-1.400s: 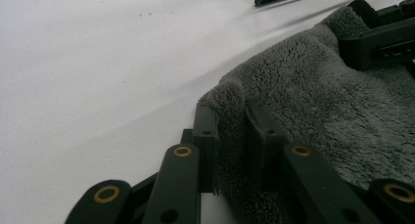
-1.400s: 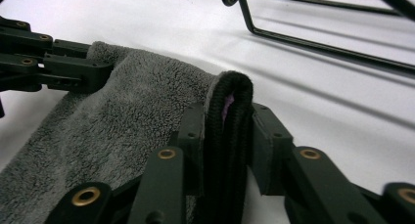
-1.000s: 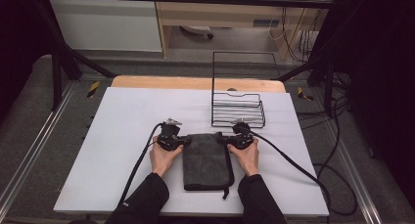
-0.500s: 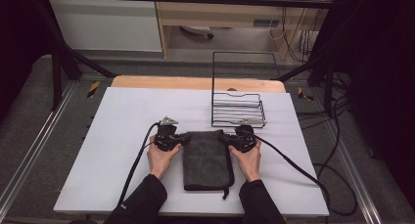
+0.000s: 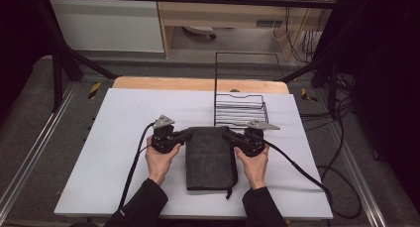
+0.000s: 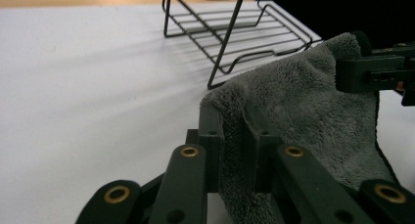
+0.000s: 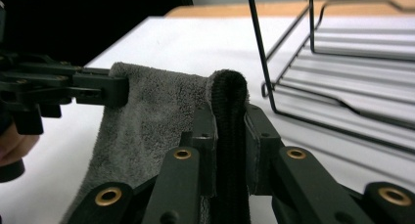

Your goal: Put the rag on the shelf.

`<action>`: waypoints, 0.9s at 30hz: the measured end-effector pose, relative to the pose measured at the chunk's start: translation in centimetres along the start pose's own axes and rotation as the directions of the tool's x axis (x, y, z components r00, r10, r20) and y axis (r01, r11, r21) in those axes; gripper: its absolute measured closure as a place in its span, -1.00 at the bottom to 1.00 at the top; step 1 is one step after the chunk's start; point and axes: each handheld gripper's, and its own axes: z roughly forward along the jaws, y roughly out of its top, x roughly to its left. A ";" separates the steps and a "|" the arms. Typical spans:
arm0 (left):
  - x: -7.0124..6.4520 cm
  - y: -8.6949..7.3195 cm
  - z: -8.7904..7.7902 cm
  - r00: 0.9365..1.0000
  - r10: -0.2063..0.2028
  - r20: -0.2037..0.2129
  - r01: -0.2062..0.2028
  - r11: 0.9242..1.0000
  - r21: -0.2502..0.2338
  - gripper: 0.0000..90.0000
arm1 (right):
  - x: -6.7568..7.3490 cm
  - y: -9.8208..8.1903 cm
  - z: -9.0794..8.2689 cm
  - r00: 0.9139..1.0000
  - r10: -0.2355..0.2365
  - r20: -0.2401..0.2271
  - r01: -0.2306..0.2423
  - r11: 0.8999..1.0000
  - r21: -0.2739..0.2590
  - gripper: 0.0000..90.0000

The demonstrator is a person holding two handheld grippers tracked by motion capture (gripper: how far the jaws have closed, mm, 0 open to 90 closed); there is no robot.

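While both hands reach in from the near edge of the white table (image 5: 119,138), each one holds a tool clamped on a far corner of the dark grey towel (image 5: 210,157). Seen from above, the towel lies folded into a long strip in the middle of the table, its near end flat on the surface with a short cord trailing from it, its far end stretched between the two tools. At the towel's far left corner, the left gripper (image 5: 182,136) bites the cloth; in the left gripper view its two black jaws stand close together with a fold of the fluffy cloth pinched between them (image 6: 234,136), and the corner is raised off the table. At the far right corner, the right gripper (image 5: 232,137) does the same; in the right gripper view its jaws squeeze the towel's hemmed edge (image 7: 230,131), which stands up as a dark rounded ridge. Just beyond the towel's far right corner stands a black wire rack (image 5: 241,110), near it but not touching.
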 end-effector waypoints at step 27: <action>-3.4 3.9 -3.7 0.995 0.092 0.046 -0.080 0.974 -0.213 0.78 | 2.9 3.2 -5.1 0.996 -0.090 0.015 0.091 0.969 -0.229 0.75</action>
